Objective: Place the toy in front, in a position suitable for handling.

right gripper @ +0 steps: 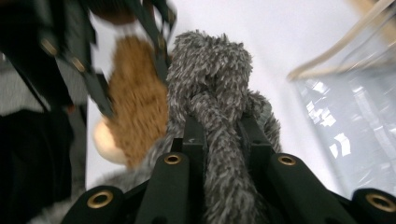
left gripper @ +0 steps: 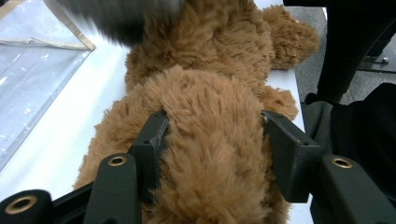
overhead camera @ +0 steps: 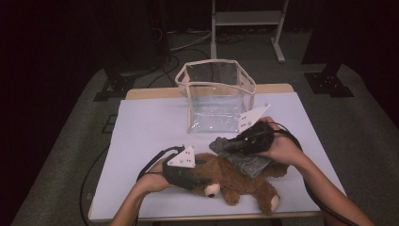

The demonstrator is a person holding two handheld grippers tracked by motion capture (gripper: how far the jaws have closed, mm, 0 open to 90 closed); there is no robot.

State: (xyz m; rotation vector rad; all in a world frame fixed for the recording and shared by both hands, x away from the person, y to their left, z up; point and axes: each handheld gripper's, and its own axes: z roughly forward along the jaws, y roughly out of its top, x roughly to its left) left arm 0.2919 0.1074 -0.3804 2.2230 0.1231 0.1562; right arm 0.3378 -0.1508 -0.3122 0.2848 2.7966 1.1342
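Right tongs: closed tight on a fold of the grey fuzzy cloth, which bunches beyond the jaw tips. In the high view the cloth drapes over the middle of the brown teddy bear.

Left tongs: clamped across the bear's plush body, one jaw pressed into the fur on each side. The bear lies on the white tabletop near its front edge, its head towards the person.

The clear plastic bin stands open-topped at the back of the tabletop, just beyond the right tongs.

Step in hand, as judged: the left tongs pin the bear while the right tongs draw the cloth clear of it.

Next move calls for: lifting the cloth fully free without dragging the bear, then carrying it over the bin's rim, presumably to drop it inside. The hold on the bear should remain firm until the cloth separates.
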